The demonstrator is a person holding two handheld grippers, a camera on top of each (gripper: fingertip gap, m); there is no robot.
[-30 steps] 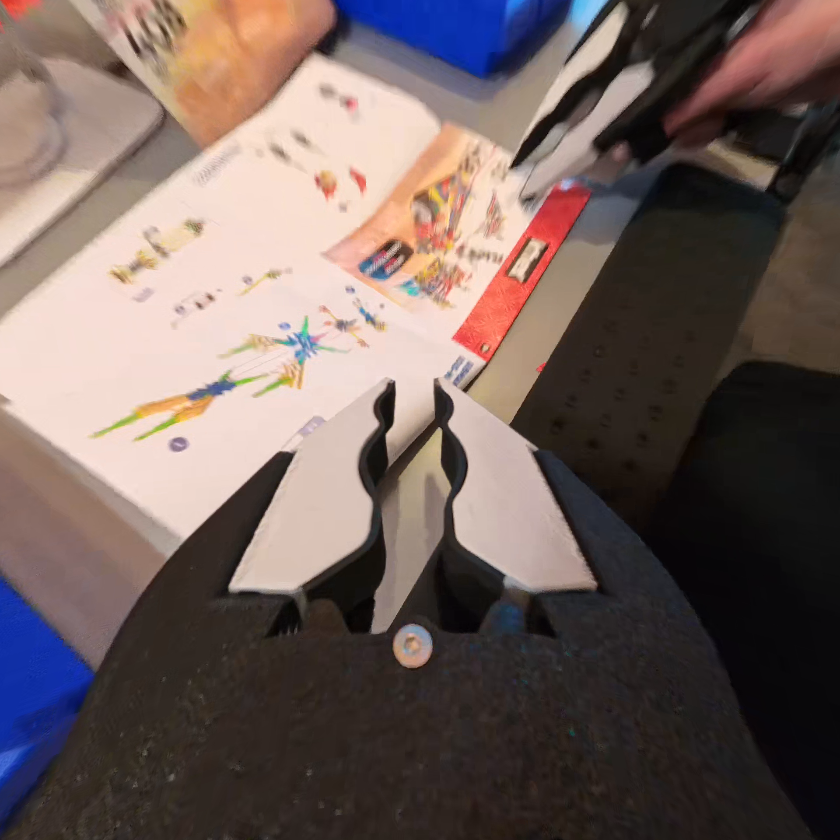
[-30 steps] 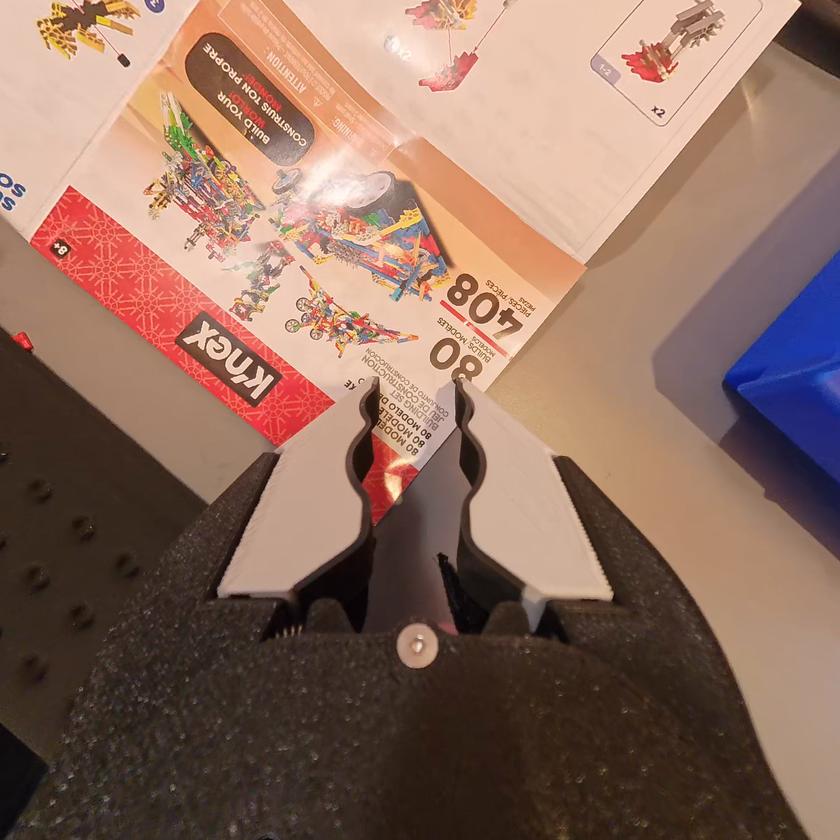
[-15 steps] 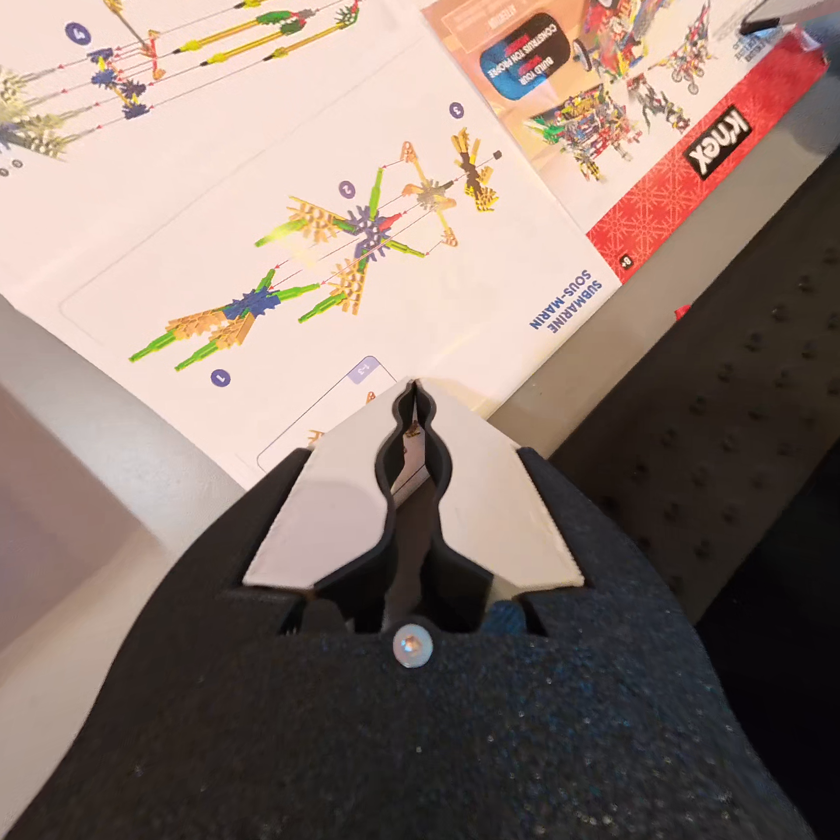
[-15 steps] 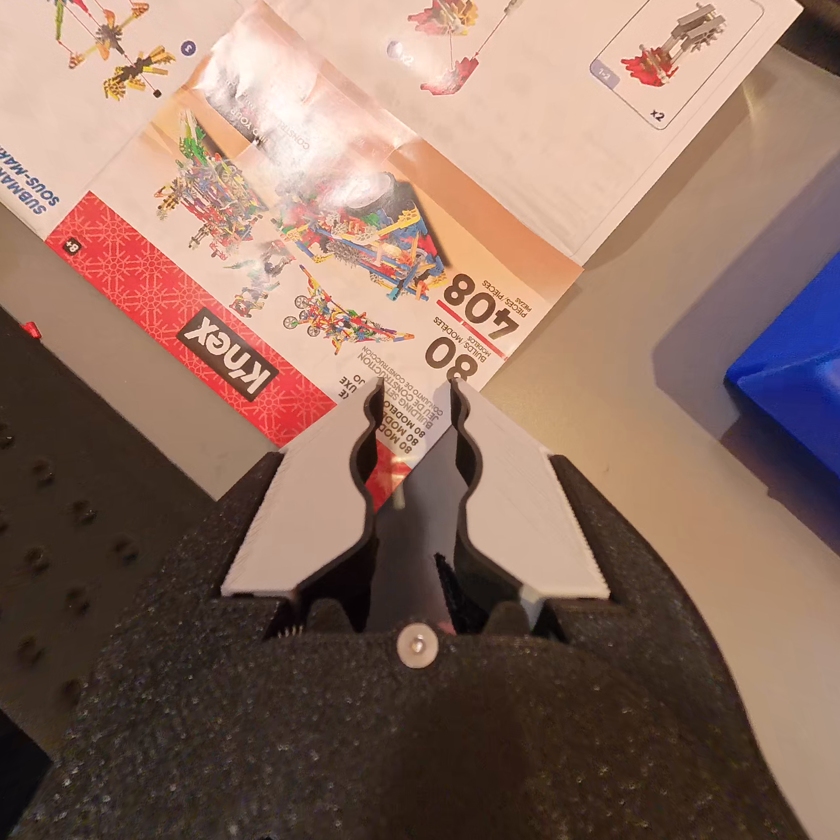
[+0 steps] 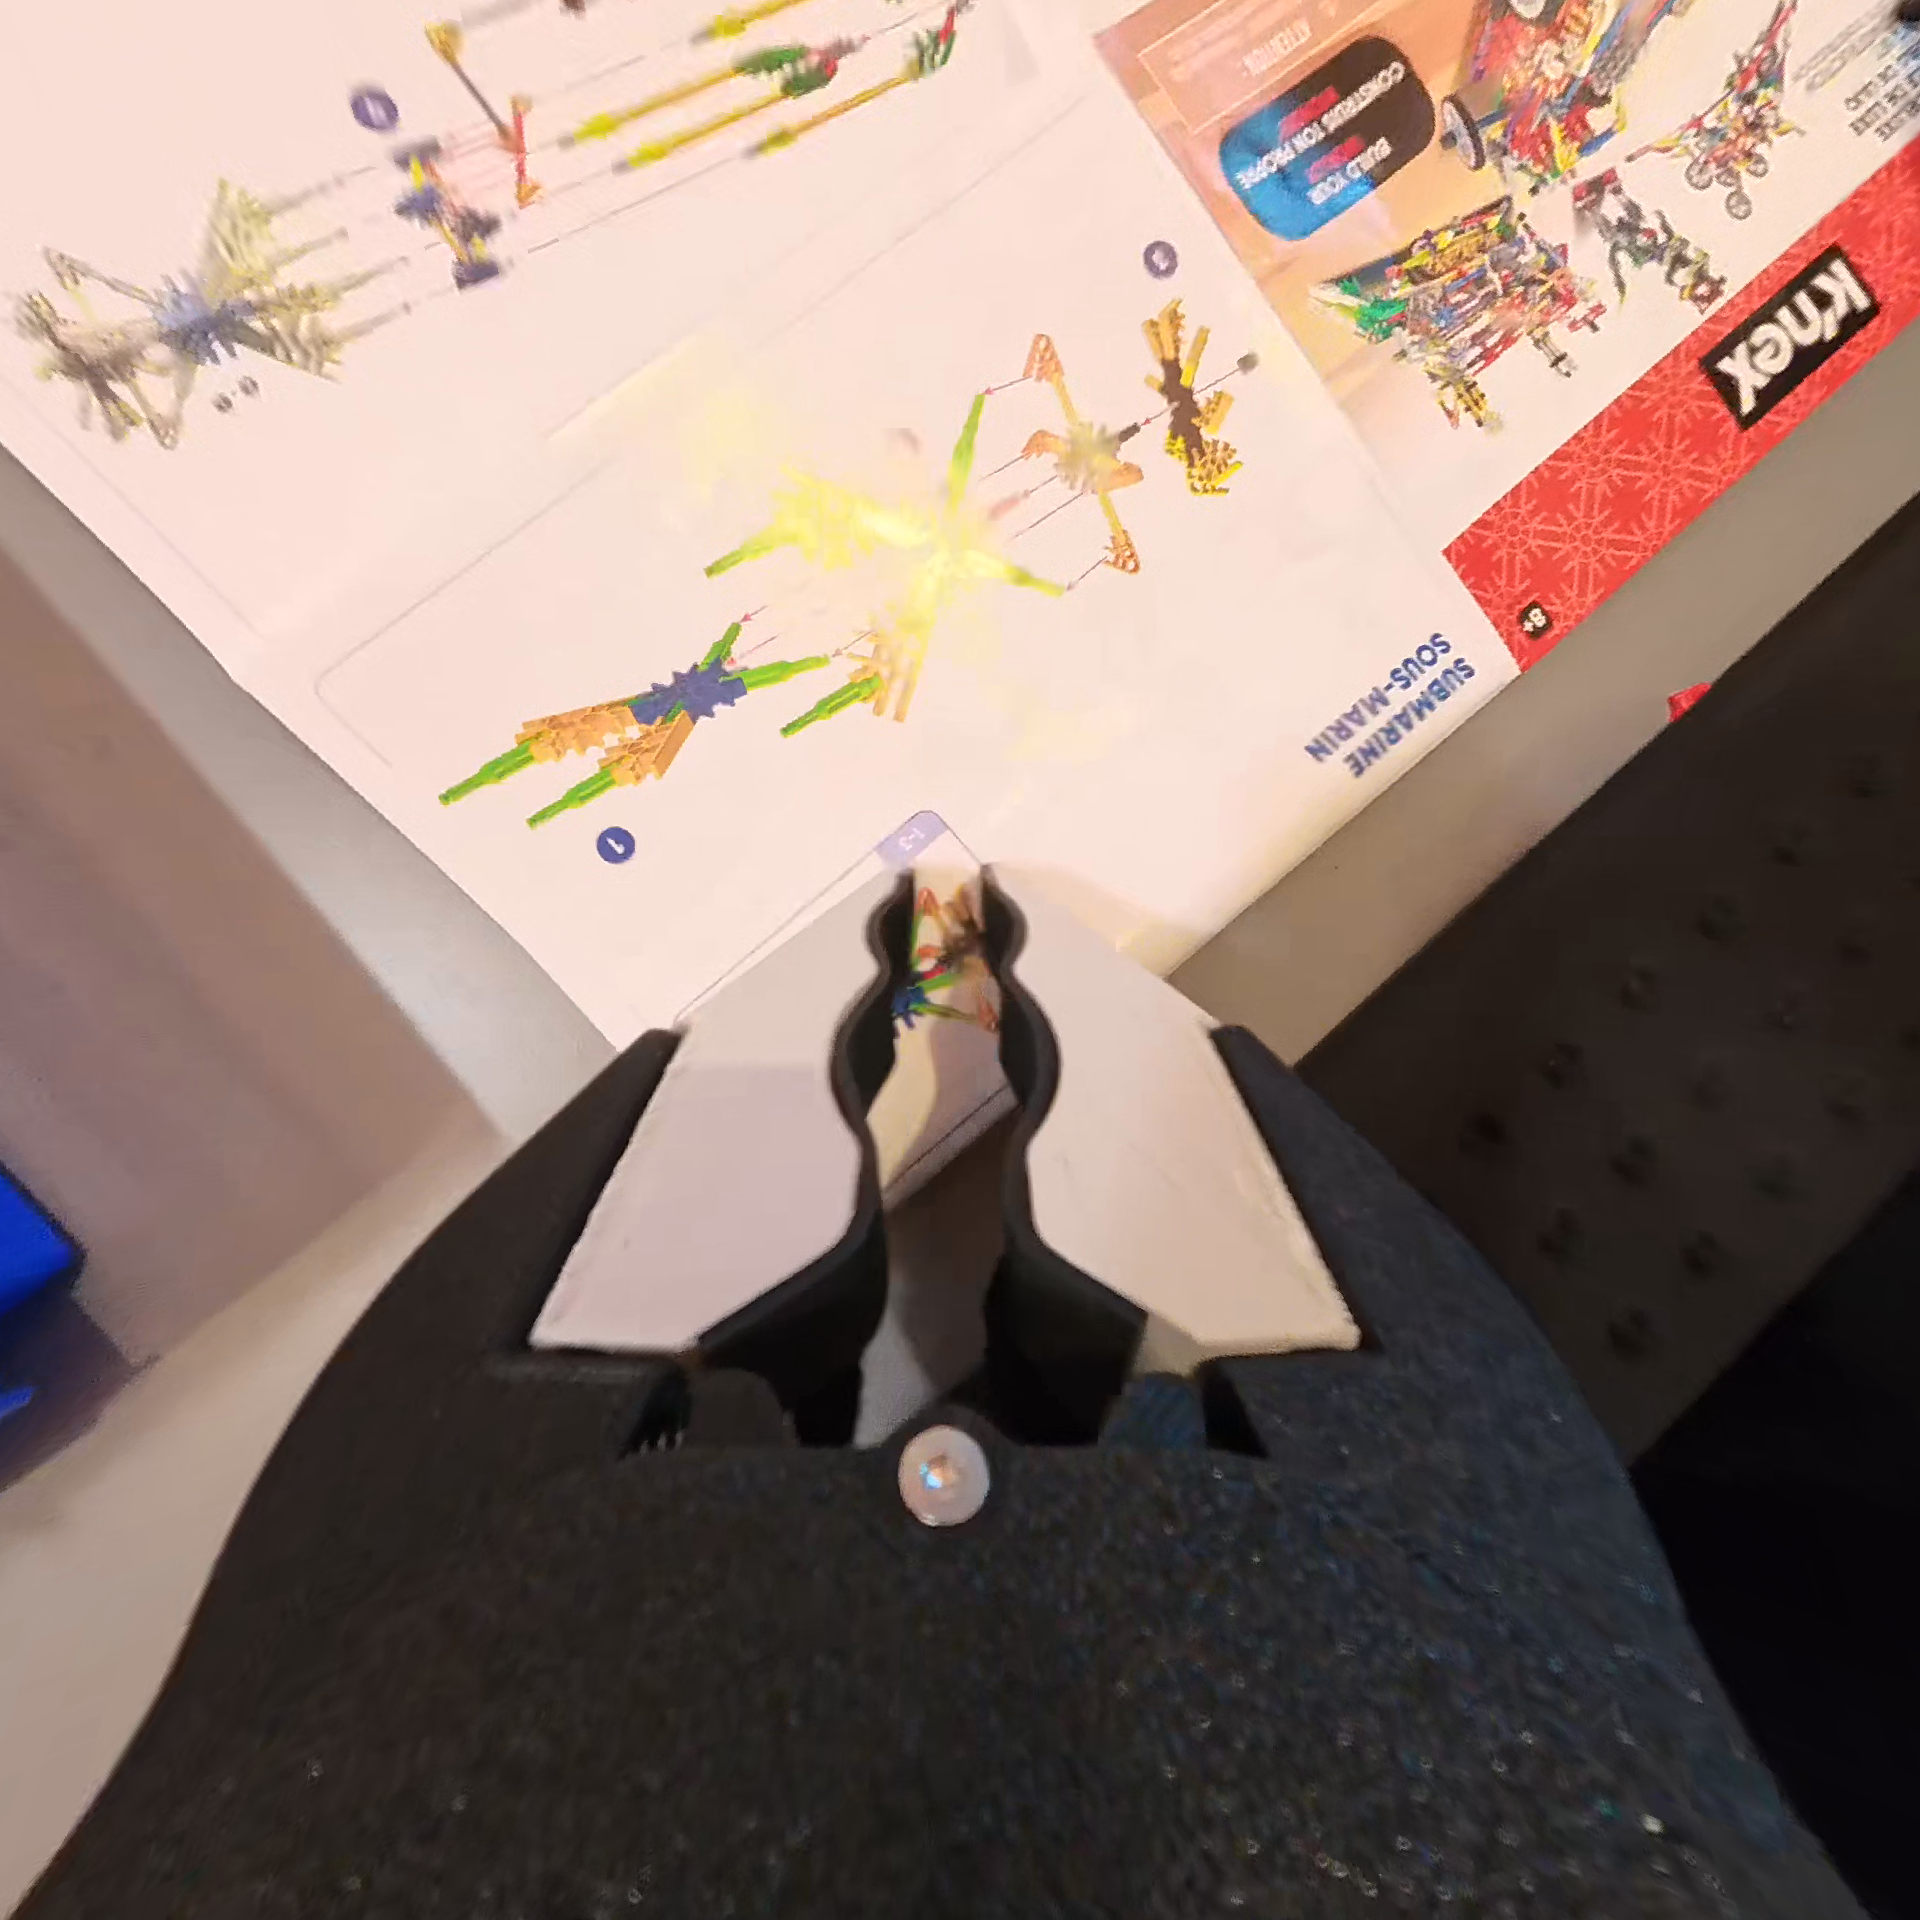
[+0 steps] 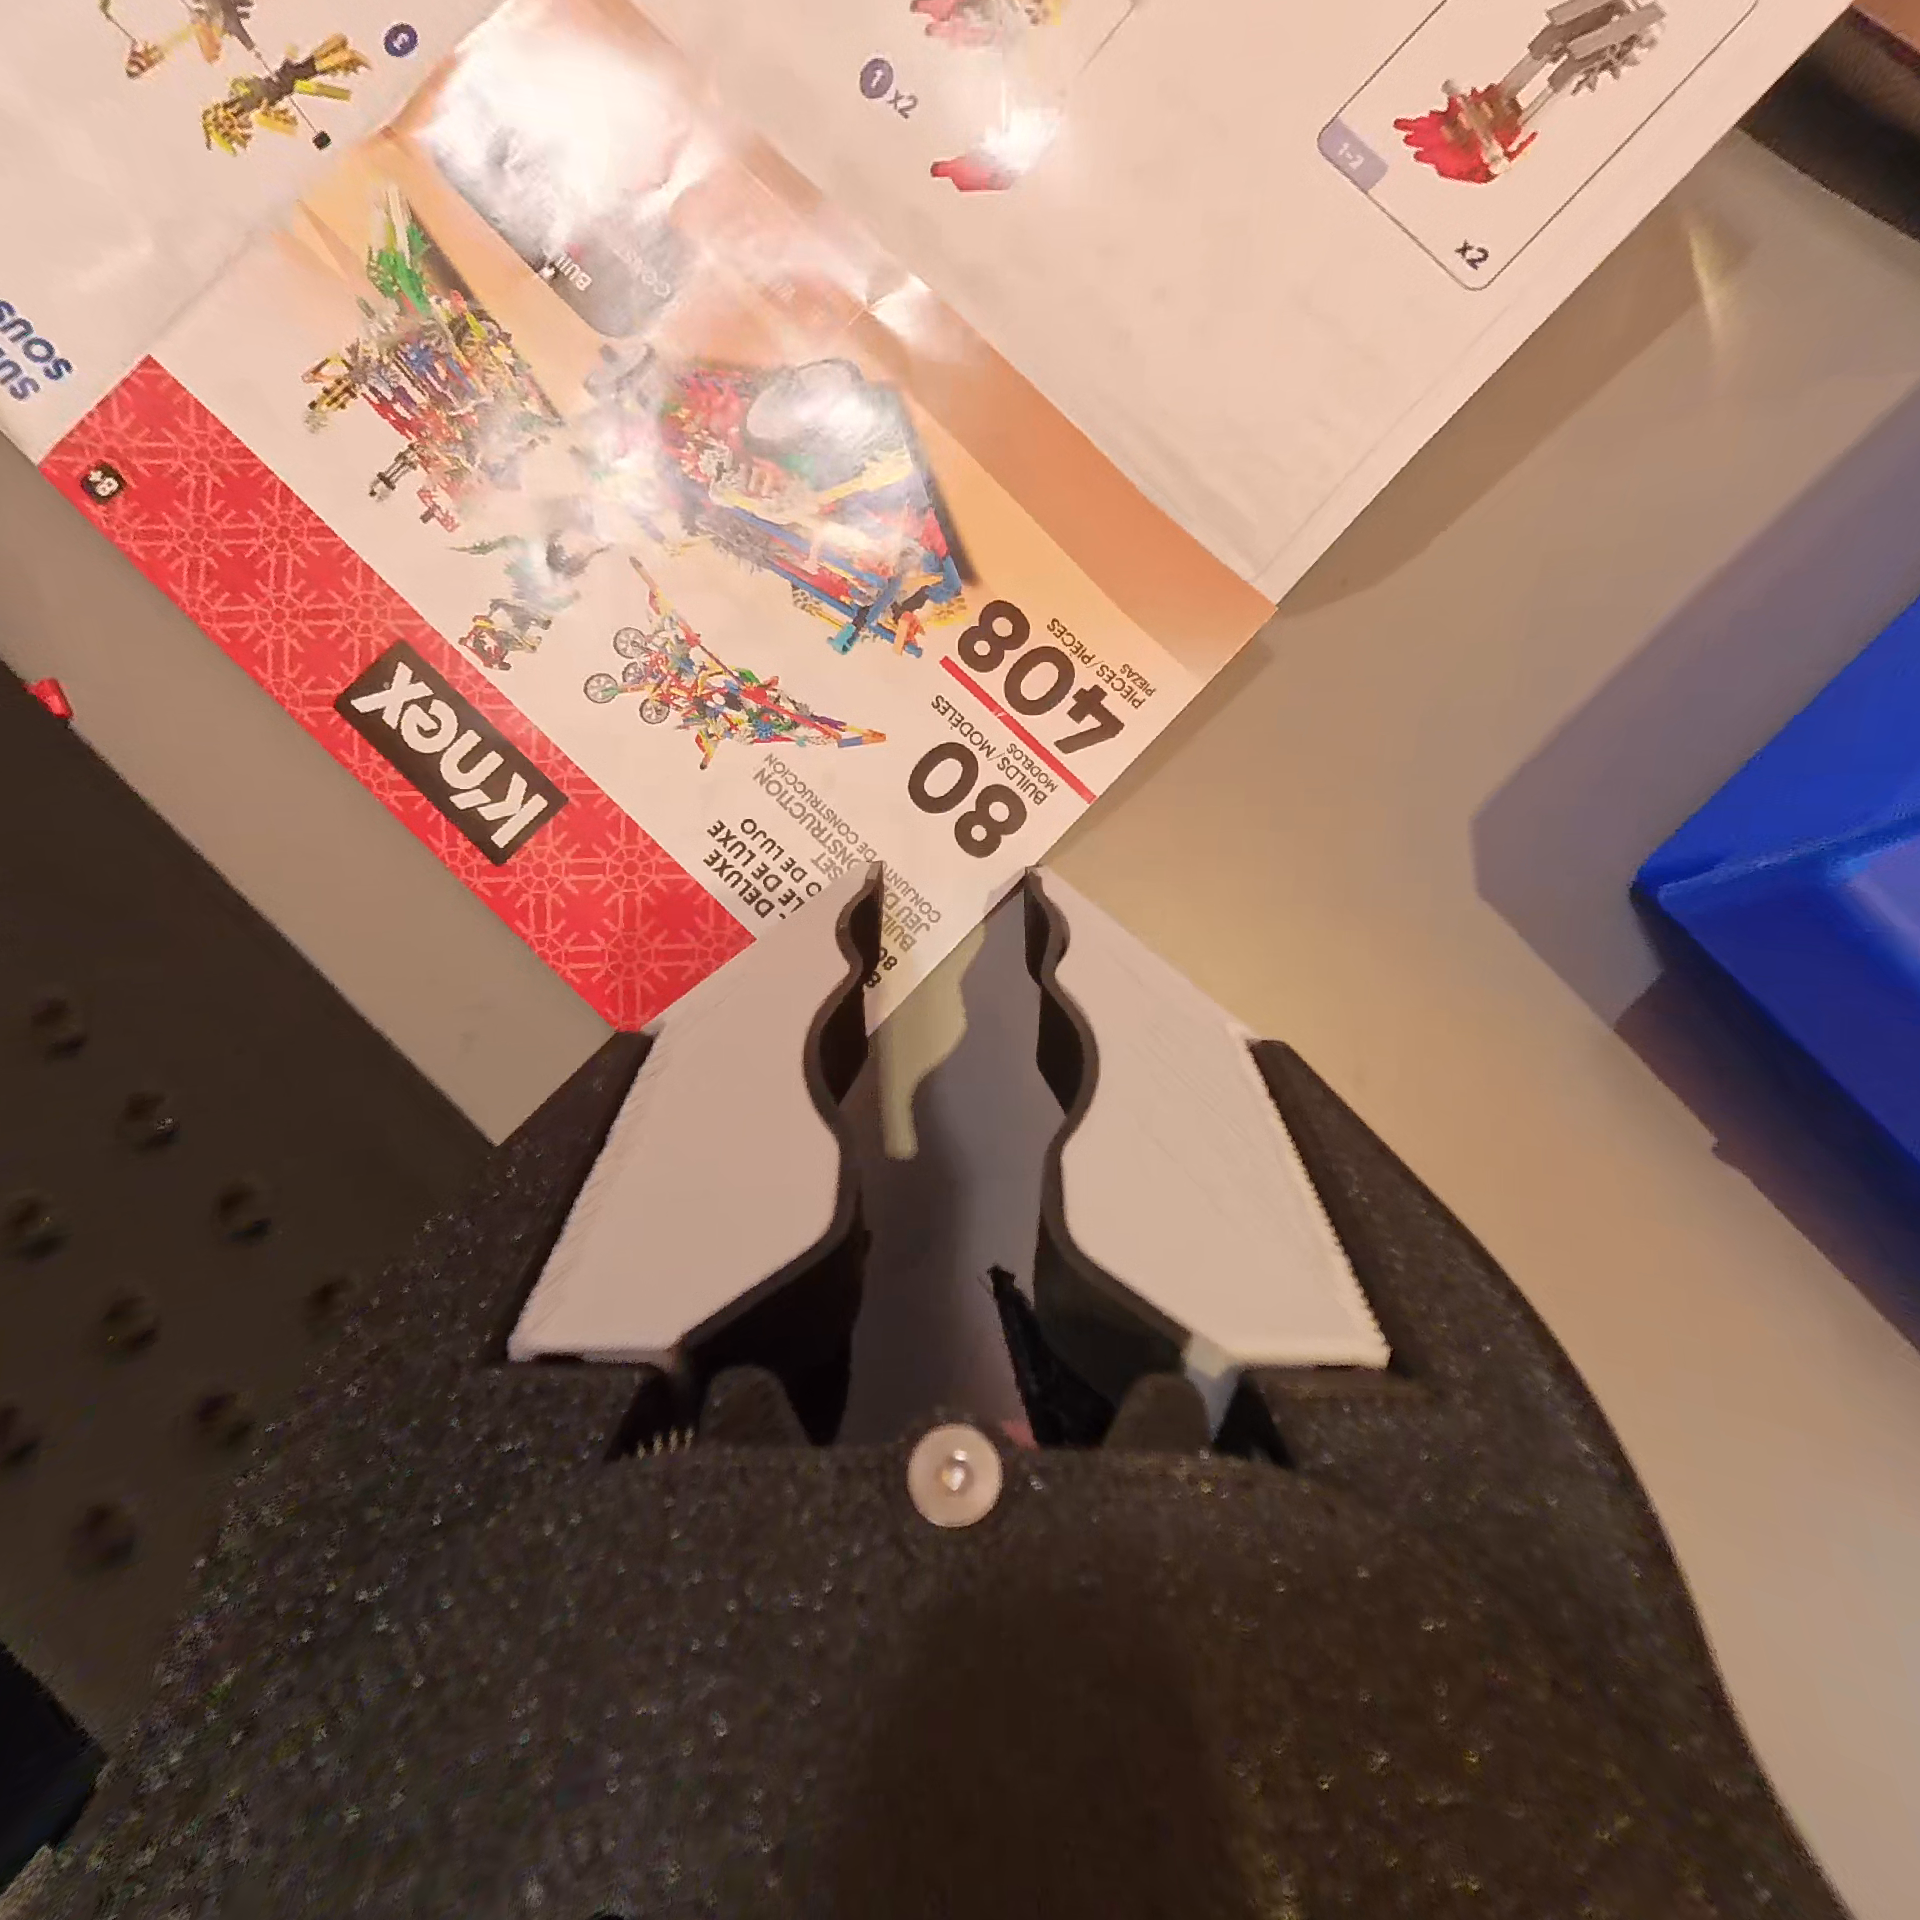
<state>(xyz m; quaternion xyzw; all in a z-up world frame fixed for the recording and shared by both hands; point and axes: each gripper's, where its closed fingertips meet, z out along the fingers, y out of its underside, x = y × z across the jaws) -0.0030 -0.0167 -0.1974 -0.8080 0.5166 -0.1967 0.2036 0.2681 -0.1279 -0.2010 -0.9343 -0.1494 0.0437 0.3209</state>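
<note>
A large white instruction sheet (image 5: 727, 416) with coloured build diagrams lies on the grey table (image 6: 1351, 987). A colourful booklet cover with a red band (image 6: 623, 644) lies on top of it and also shows in the left wrist view (image 5: 1558, 312). My left gripper (image 5: 948, 883) hovers over the near corner of the white sheet, its fingers a narrow gap apart and holding nothing. My right gripper (image 6: 954, 878) is open and empty over the near corner of the booklet cover. Glare blurs parts of both prints.
A black perforated board (image 5: 1662, 1039) lies beside the papers and also shows in the right wrist view (image 6: 156, 1091). A small red piece (image 5: 1688, 698) sits at its edge. A blue bin (image 6: 1818, 883) stands at the right; another blue object (image 5: 21, 1278) is at the far left. Across from one pair of fingers to the other is roughly 30 cm. The small red piece (image 5: 1688, 698) is about 15 cm from both grippers' fingertips.
My left gripper swung in over the white sheet and shut, and has now parted its tips slightly. My right gripper stayed open and barely shifted over the cover's corner.
</note>
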